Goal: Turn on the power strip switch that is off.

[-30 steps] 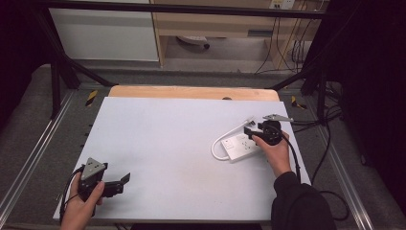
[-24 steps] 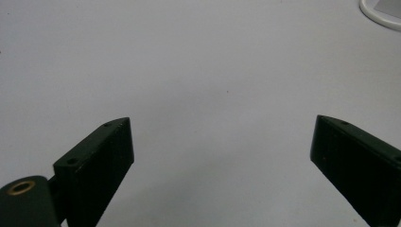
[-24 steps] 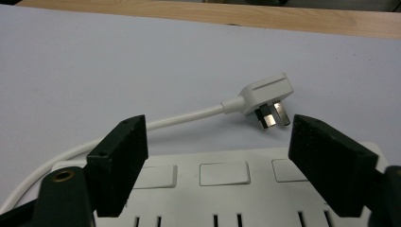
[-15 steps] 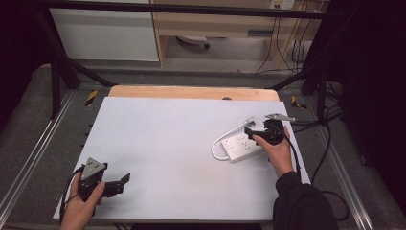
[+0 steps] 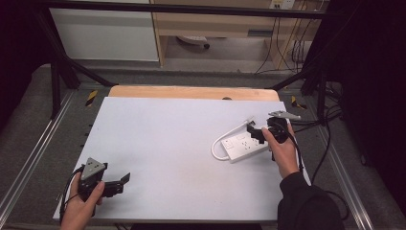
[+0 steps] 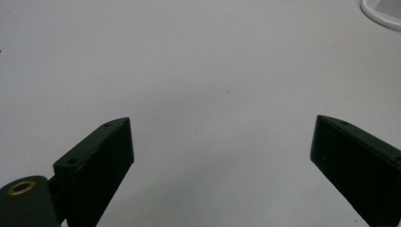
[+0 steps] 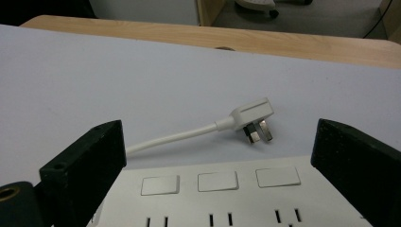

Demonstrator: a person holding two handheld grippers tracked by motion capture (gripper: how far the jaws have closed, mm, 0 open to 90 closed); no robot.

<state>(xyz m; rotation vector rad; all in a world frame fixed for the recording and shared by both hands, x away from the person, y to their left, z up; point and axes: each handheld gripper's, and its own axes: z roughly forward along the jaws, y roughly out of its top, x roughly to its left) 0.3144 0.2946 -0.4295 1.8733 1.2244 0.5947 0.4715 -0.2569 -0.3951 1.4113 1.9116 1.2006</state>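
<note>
A white power strip lies at the right of the white table top, its cable looping off its left end. In the right gripper view the strip shows three switches, and its white plug rests on the table just beyond it, pins showing. My right gripper is open, its jaws set wide apart at the strip's far side, holding nothing; seen from its own camera they stand either side of the strip. My left gripper hovers open over bare table near the front left, empty.
A wooden strip runs along the table's far edge. Metal rails flank both sides, and cables hang off the right. A curve of the white cable is visible far ahead in the left gripper view.
</note>
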